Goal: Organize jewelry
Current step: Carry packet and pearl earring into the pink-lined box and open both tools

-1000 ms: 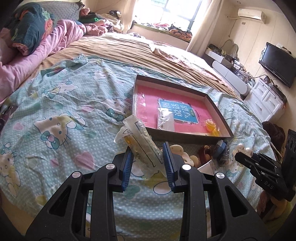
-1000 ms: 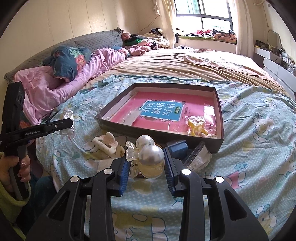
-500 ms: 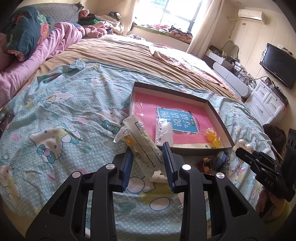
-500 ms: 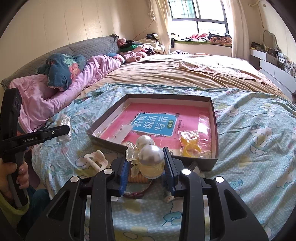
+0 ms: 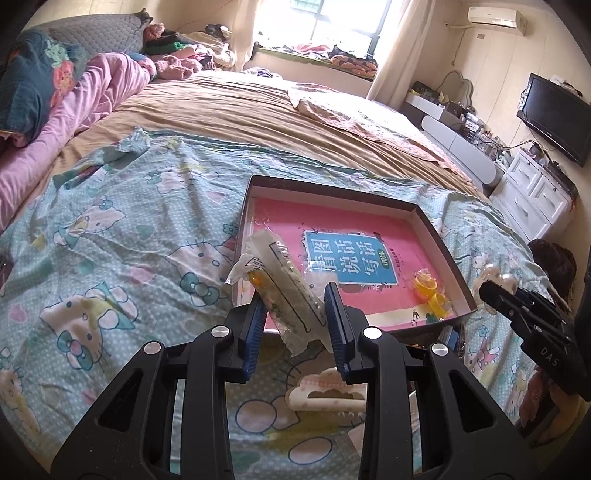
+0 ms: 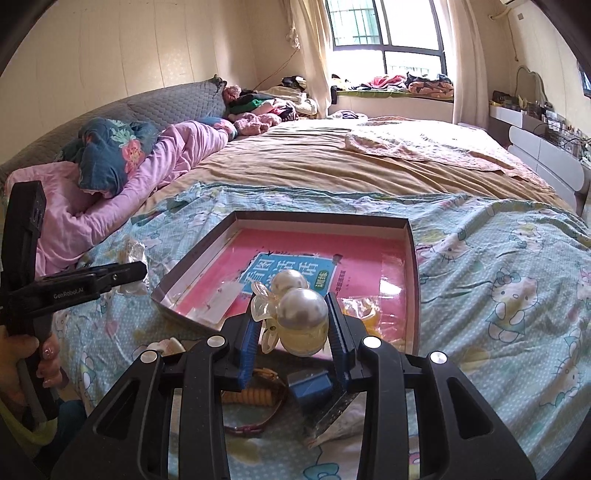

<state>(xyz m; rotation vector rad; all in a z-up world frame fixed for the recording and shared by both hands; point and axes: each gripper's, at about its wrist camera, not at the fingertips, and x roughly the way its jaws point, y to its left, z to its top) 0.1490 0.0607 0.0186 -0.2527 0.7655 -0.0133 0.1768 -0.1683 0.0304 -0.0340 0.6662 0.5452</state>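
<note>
Daylight entered through the window (image 5: 334,22) beyond the bed (image 5: 229,122), which was overexposed to white in the left-wrist view. Surfaces nearest the window were bright; the corners of each frame fell to black vignette. Fisheye curvature bent walls and bed edges. Focus was sharp, shadows soft, and glare lay on the box (image 6: 413,280) lining.

A clear packet (image 5: 280,291) of what may be yellow beads hangs tilted over the box's (image 5: 439,243) near-left corner; a pearl hair clip (image 6: 295,317) is held above its near edge. Yellow rings (image 5: 430,291) lie bagged inside.
</note>
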